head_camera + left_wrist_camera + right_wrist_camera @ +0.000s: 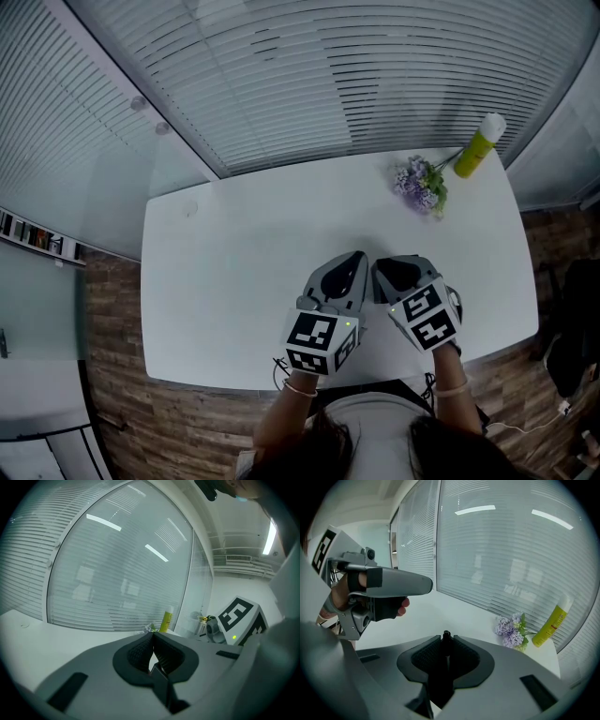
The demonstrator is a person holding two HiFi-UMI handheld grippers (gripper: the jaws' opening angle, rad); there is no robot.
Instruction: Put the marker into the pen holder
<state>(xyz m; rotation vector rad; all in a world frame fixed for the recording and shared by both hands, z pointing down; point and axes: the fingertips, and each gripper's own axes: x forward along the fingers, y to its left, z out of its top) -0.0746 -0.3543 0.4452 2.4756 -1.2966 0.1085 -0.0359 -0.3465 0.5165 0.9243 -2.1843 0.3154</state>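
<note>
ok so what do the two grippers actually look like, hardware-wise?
The left gripper and right gripper have smooth light-grey shells, with black ribbed pads set in a rounded black recess. Each carries a cube of black-and-white square markers, and a green light glows on the left one. Thin dark wires show beside it. The person wears a thin band on each wrist and a white top.

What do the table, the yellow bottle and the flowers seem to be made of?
The table looks like white laminate or painted board: smooth, faint sheen, no grain. The bottle is likely plastic: opaque yellow with a white cap. The flowers may be fabric or plastic; real ones cannot be ruled out.
</note>
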